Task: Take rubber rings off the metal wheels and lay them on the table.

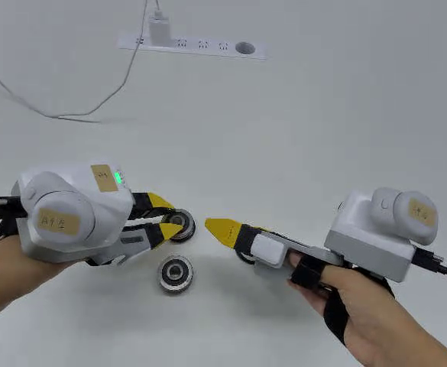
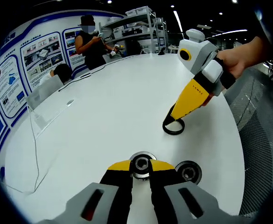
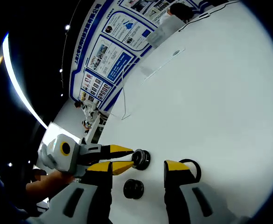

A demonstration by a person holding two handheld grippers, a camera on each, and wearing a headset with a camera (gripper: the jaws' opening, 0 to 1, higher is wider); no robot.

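Note:
My left gripper is shut on a small metal wheel standing on the white table; the wheel's rim looks silver in the left gripper view. A second wheel with a black rubber ring around it lies just in front of it. A loose black rubber ring lies flat on the table. My right gripper is open, its yellow tip just over that ring and a short way from the held wheel.
A white power strip with a plugged charger lies at the table's far edge, its cable trailing left. A clear stand sits at the table's far side. People are beyond the table.

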